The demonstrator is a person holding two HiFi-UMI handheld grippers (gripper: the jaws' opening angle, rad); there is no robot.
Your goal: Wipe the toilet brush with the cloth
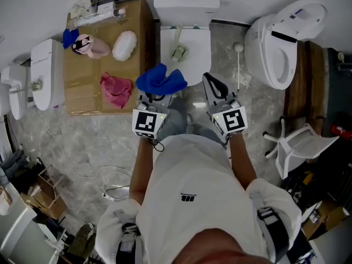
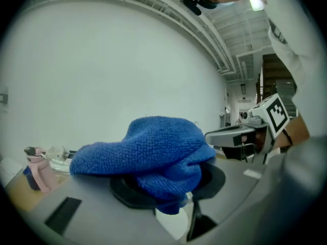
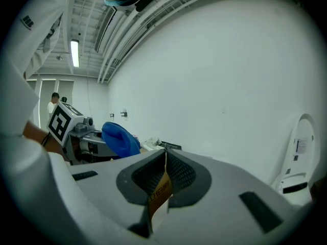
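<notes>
My left gripper (image 1: 155, 95) is shut on a blue cloth (image 1: 160, 79), which bunches over its jaws (image 2: 163, 157) and hides the fingertips. Held just to its right, my right gripper (image 1: 212, 84) is shut with nothing in it; in the right gripper view its pads (image 3: 164, 163) meet. Both grippers hover in front of the middle toilet (image 1: 185, 43). A white toilet brush (image 1: 238, 65) stands upright on the floor between that toilet and the right one, beyond my right gripper and apart from it. The left gripper with the cloth (image 3: 120, 139) also shows in the right gripper view.
A cardboard-topped table (image 1: 82, 92) at the left carries a pink cloth (image 1: 115, 89), a white sponge (image 1: 125, 45) and bottles. A second toilet (image 1: 281, 37) stands at the right, a white plastic chair (image 1: 300, 144) lies below it, and cables run over the floor (image 1: 113, 187).
</notes>
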